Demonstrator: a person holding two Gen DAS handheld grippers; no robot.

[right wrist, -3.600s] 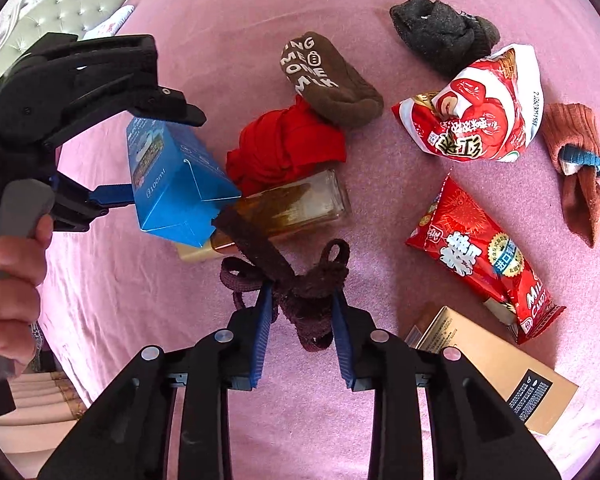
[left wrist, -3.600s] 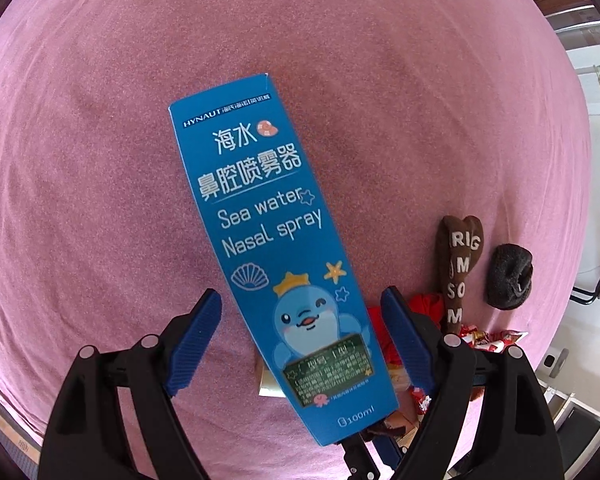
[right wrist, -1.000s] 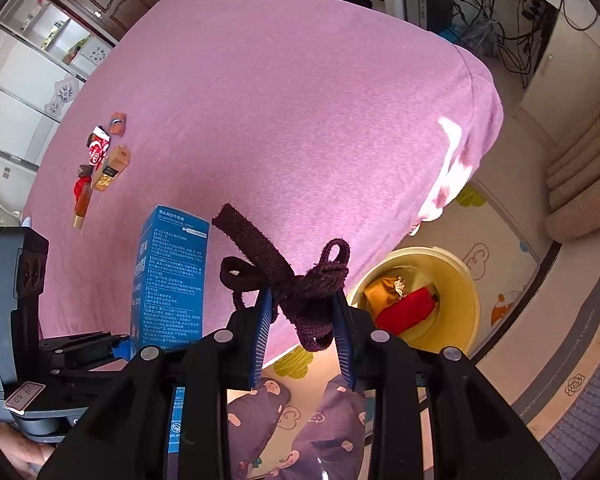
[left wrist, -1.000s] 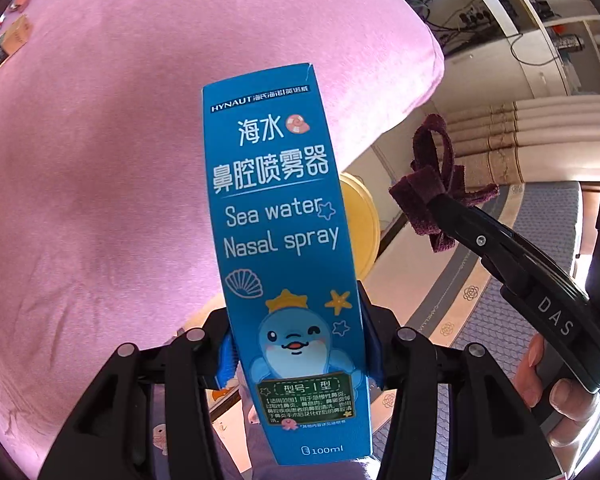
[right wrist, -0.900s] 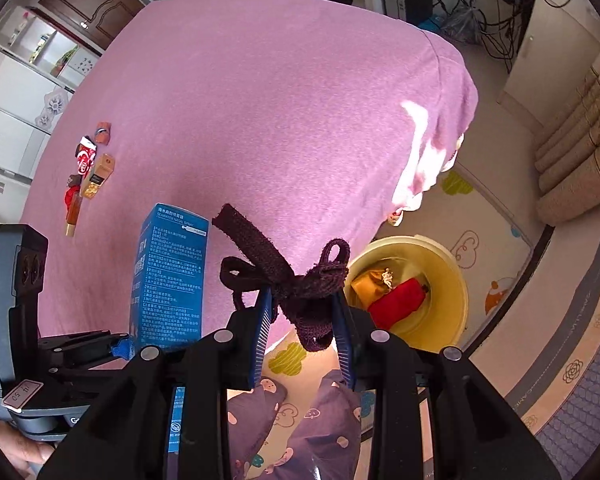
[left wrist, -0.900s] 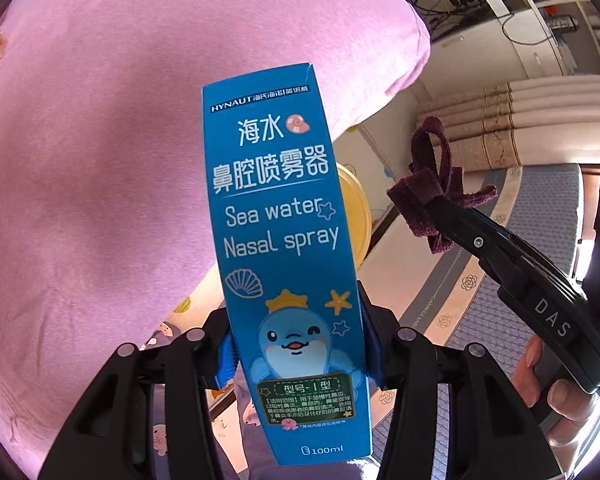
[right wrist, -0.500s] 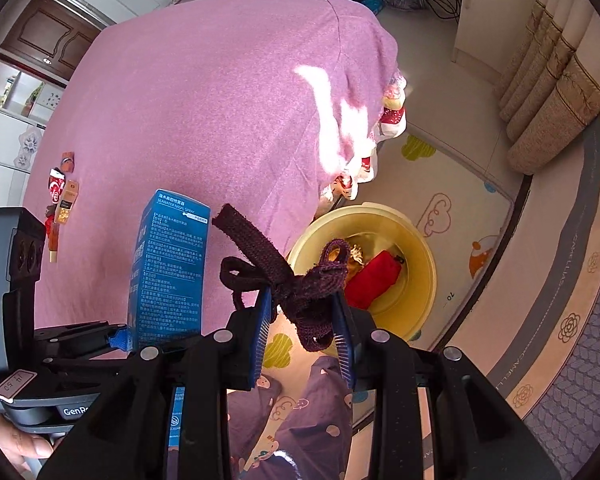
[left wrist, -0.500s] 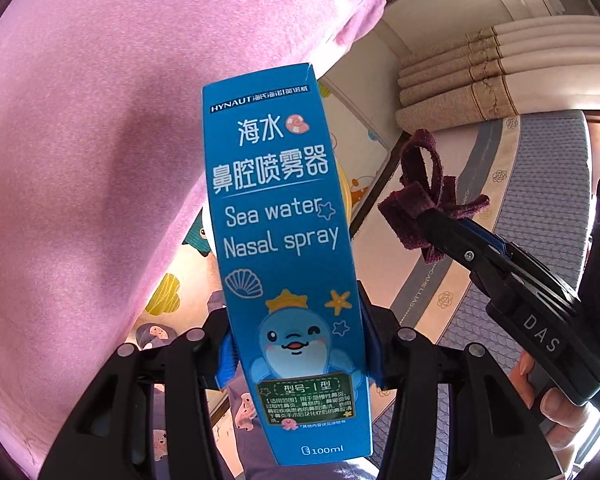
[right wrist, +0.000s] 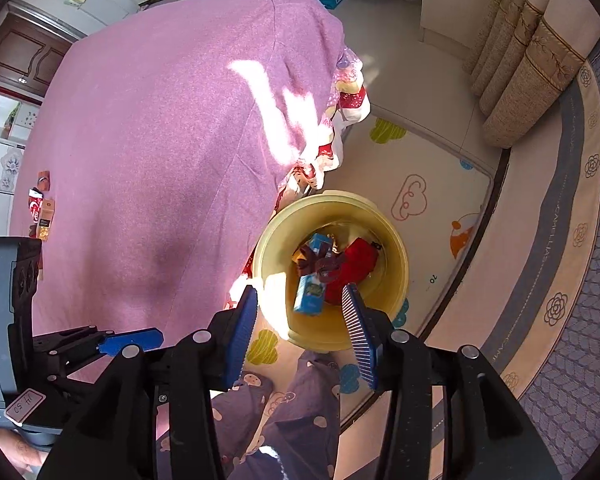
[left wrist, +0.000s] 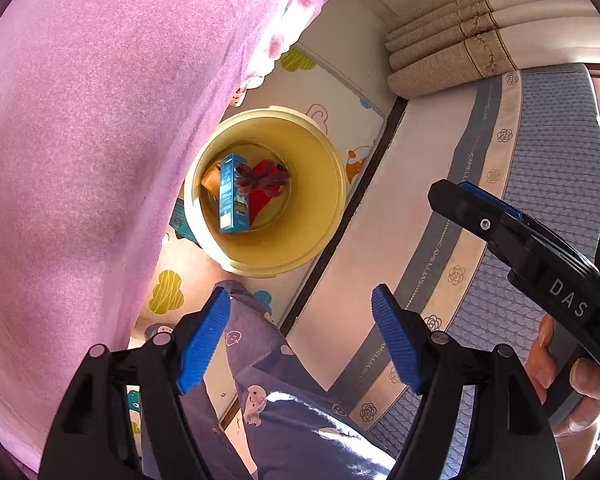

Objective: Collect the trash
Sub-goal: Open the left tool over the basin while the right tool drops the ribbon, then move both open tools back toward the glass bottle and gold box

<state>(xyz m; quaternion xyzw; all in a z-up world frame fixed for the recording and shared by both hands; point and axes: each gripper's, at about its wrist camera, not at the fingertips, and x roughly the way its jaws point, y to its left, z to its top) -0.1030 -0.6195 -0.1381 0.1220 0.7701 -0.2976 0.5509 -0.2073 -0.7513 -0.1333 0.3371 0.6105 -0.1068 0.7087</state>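
Both your grippers hang empty over the bucket (left wrist: 332, 216), jaws opening with nothing between them. The box (right wrist: 312, 280) and dark rag (right wrist: 320, 262) lie inside it, box leaning on end, its long axis running up the bucket wall. More trash (right wrist: 40, 208) waits far across the bed (right wrist: 160, 140), nearer your left gripper (left wrist: 300, 344) than your right gripper (right wrist: 304, 336).

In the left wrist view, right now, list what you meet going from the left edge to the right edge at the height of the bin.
Pink bedspread → yellow bin, holding the blue box then the dark red cloth → patterned rug.
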